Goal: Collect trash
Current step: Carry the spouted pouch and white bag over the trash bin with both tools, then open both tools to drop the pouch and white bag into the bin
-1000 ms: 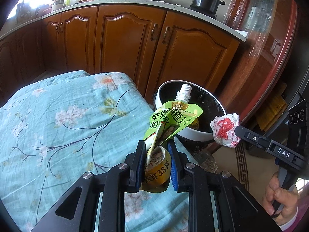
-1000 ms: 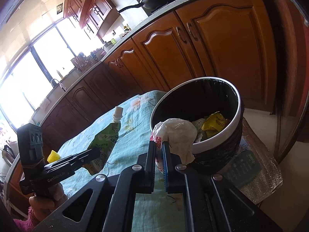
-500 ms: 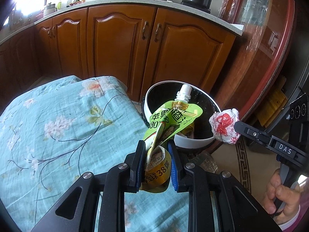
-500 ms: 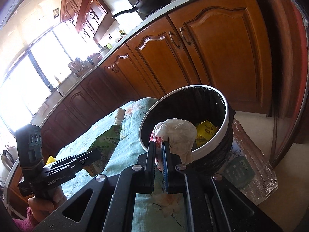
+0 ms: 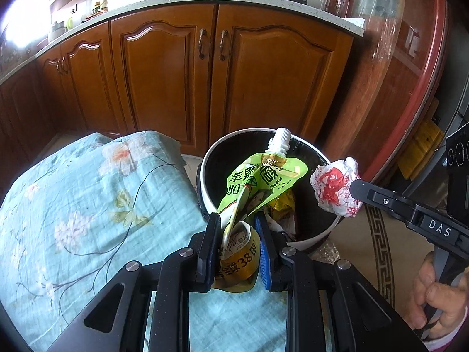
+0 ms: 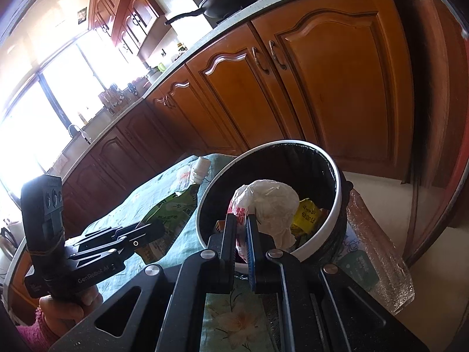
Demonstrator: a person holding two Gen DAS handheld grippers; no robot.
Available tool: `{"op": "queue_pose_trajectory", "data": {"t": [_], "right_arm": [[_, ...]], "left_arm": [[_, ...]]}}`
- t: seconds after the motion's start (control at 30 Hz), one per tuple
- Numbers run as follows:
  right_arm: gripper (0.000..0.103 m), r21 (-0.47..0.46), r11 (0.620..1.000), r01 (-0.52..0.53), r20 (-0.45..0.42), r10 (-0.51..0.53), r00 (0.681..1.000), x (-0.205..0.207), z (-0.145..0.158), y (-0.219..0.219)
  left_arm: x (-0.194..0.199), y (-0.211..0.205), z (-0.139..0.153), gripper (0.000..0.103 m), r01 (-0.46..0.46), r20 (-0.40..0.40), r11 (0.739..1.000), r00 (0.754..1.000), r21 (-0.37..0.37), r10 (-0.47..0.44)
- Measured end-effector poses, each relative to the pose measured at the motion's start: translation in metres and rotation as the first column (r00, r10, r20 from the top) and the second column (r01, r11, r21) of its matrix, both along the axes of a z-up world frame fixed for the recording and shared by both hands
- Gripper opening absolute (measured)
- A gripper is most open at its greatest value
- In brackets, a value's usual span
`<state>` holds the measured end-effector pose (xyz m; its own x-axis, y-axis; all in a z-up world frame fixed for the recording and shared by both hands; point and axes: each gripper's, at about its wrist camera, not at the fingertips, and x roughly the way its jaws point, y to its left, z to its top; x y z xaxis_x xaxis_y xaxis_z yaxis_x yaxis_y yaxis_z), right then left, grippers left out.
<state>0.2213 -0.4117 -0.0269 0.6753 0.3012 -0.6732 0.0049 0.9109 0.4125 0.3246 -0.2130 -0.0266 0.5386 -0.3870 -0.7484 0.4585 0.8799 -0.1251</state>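
My left gripper is shut on a green spouted juice pouch, held at the table edge with its white cap over the trash bin. The pouch also shows in the right wrist view. My right gripper is shut on a crumpled white and red wrapper, held over the bin's near rim. In the left wrist view the wrapper hangs at the bin's right rim. The bin has a white rim, a black liner and yellow wrappers inside.
A floral teal tablecloth covers the table left of the bin. Brown kitchen cabinets stand behind, with a wok and a pot on the counter. A clear plastic sheet lies beside the bin.
Both grippers have moved closer to the bin with their loads. The pouch's cap and the wrapper now sit over the bin's opening. Both grips are unchanged.
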Motion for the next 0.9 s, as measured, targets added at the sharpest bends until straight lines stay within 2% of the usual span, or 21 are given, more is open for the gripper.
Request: {"op": "queue_pose_trajectory", "data": {"t": [0.4, 0.9], "right_arm": [[0.006, -0.003, 1.0, 0.011, -0.03, -0.011, 0.999, 0.023, -0.006, -0.013], [0.006, -0.03, 1.0, -0.004, -0.078, 0.001, 0.997, 0.045, -0.018, -0.013]], "left_arm": [[0.032, -0.028, -0.009, 0.023, 0.01, -0.028, 0.999, 1.0, 0.034, -0.009], [0.034, -0.041, -0.013, 0.022, 0.009, -0.029, 0.997, 1.0, 0.073, -0.007]]}}
